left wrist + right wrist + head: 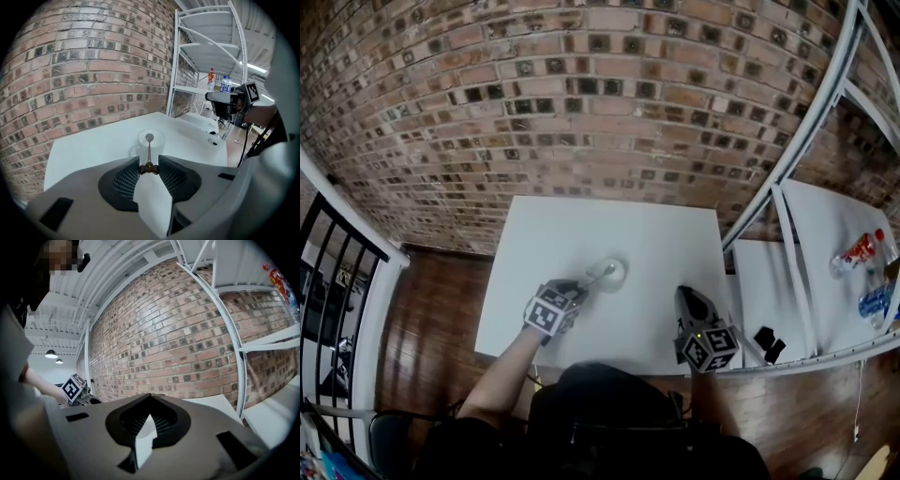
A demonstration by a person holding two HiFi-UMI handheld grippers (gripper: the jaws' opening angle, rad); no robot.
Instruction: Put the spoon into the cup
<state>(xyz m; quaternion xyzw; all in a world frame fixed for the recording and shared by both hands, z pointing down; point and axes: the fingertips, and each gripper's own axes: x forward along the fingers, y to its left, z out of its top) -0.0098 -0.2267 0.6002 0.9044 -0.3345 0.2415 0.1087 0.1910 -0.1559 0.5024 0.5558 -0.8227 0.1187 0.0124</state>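
Note:
A translucent white cup (pixel 618 278) stands near the middle of the white table (pixel 544 234). My left gripper (pixel 579 289) is shut on the brown end of a metal spoon (pixel 598 276). In the left gripper view the spoon (pixel 149 152) points away from the jaws, and its bowl sits over the mouth of the cup (pixel 157 143). My left gripper (pixel 150 162) is just short of the cup. My right gripper (pixel 683 294) hovers at the table's front right, apart from the cup. Its jaws (pixel 149 397) meet at the tips with nothing between them.
A white shelf frame (pixel 787 169) rises right of the table. Its lower shelf carries a red-labelled bottle (pixel 860 251), a blue-labelled bottle (pixel 871 302) and small black items (pixel 768 342). A brick wall (pixel 581 103) runs behind the table. A dark railing (pixel 337 272) stands at left.

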